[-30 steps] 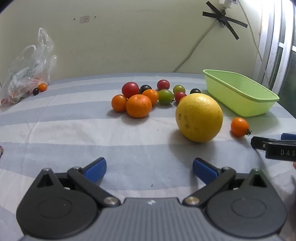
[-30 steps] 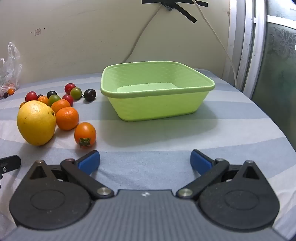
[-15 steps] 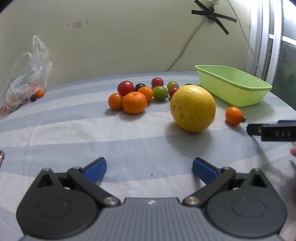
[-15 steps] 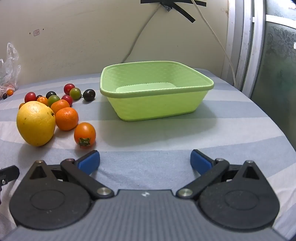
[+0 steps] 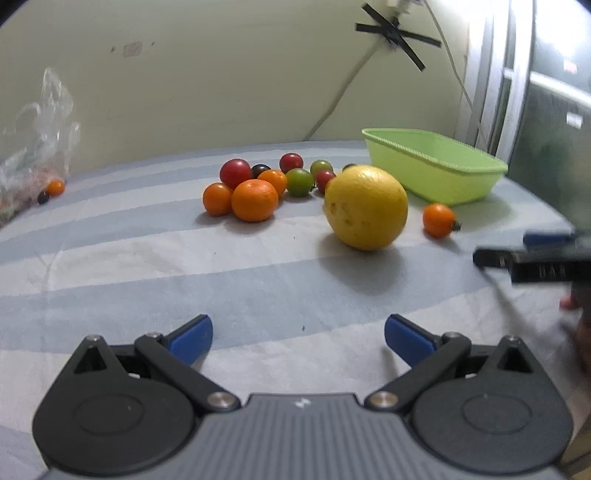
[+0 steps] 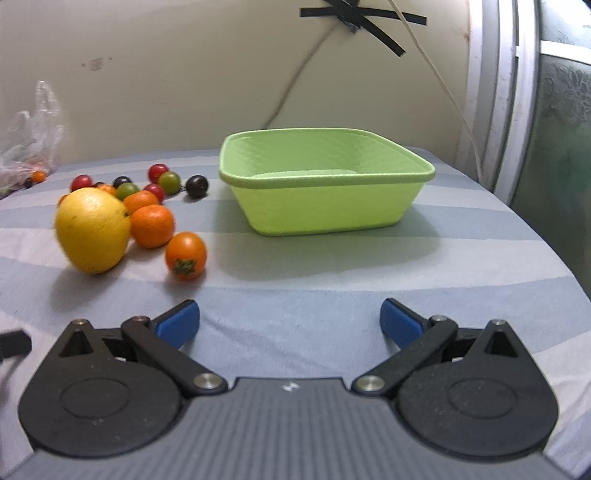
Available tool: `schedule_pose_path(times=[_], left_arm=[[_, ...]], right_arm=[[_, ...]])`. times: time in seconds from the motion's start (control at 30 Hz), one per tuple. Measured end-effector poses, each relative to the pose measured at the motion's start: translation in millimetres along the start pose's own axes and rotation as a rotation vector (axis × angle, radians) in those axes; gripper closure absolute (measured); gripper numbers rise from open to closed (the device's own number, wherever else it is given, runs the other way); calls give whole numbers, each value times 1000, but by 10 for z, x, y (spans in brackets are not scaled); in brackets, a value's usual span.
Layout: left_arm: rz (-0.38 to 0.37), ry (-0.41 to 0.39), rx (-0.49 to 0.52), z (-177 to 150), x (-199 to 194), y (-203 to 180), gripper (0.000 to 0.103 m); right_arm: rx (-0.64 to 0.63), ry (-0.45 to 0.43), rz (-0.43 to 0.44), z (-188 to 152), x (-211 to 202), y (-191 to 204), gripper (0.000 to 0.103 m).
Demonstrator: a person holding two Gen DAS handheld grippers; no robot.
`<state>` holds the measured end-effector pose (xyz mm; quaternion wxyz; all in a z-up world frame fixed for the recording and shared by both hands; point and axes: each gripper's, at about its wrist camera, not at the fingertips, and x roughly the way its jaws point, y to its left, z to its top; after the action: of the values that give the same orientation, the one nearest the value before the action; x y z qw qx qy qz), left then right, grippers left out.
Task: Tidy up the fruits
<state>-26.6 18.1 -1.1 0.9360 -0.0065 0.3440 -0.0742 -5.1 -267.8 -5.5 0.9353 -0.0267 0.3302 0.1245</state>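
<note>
A large yellow citrus (image 5: 366, 206) lies on the striped cloth, with an orange mandarin (image 5: 255, 200) and several small red, orange, green and dark tomatoes (image 5: 300, 181) behind it. A lone orange tomato (image 5: 438, 220) lies near the empty green basket (image 5: 432, 170). My left gripper (image 5: 298, 334) is open and empty, well short of the citrus. My right gripper (image 6: 290, 320) is open and empty, facing the basket (image 6: 325, 186), with the citrus (image 6: 92, 229) and the orange tomato (image 6: 185, 254) ahead to its left. The right gripper shows blurred in the left wrist view (image 5: 535, 258).
A clear plastic bag (image 5: 33, 147) with small fruits lies at the far left by the wall. A cable taped to the wall (image 6: 354, 16) hangs behind the basket. A window frame (image 6: 517, 103) stands on the right. The table edge curves down at right.
My left gripper has pulled back and tilted up, so the fruits look farther away. My right gripper has moved a little forward and left, toward the orange tomato and basket. Both stay open.
</note>
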Motion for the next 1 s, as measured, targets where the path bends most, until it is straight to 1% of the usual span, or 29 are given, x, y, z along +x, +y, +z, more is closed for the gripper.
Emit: schedule_pose_path(times=[0.1,0.13,0.2,0.27,0.3,0.37,0.43,0.47,0.5,0.57,0.6,0.63,0.7,0.73,0.8,0.83,0.87,0.93,1.0], left_arm=[[-63,-7,-71,133,1,100,2],[-83,-18,-87,181,1,107,6],[-126,-33,-104,309,12,94,9],[-160,-45,-92,425,32,38,13],[-173,-55,-74,476,43,-11,16],[-196,-73,-31,571,73,-98,18],[-217,-81,-1,653,103,-174,19],[-227,-80,7,699,134,-196,19],[-232,-78,11,743,169,-203,21],[-232,-62,16,827,250,-200,29],[-231,-51,16,854,287,-209,37],[-228,-40,17,870,321,-206,39],[-201,-27,28,881,391,-212,41],[-187,-15,28,876,429,-197,40],[-197,-8,-2,833,448,-130,40],[-205,-8,-13,810,429,-94,41],[-206,-10,-22,792,407,-75,41],[-206,-12,-57,801,354,-41,42],[-234,-25,-82,872,260,-44,42]], right_arm=[[15,-37,50,-40,-102,-6,0],[9,-49,70,-48,-135,11,0],[-22,-69,97,-49,-168,71,0],[-57,-79,117,-33,-170,151,10],[-62,-80,130,-18,-163,166,12],[-63,-78,181,41,-147,217,25],[-80,-89,235,100,-163,288,31],[-102,-101,258,131,-167,348,32],[-126,-112,278,153,-166,416,32],[-174,-110,324,222,-106,562,37],[-191,-99,343,244,-63,633,37],[-203,-90,355,272,-13,684,38],[-218,-72,378,326,103,764,41],[-218,-59,388,351,159,783,42],[-216,-15,408,377,294,825,42],[-210,7,417,385,366,840,45],[-203,22,430,384,415,848,60],[-198,15,450,375,396,849,60],[-215,-24,448,362,296,844,61]])
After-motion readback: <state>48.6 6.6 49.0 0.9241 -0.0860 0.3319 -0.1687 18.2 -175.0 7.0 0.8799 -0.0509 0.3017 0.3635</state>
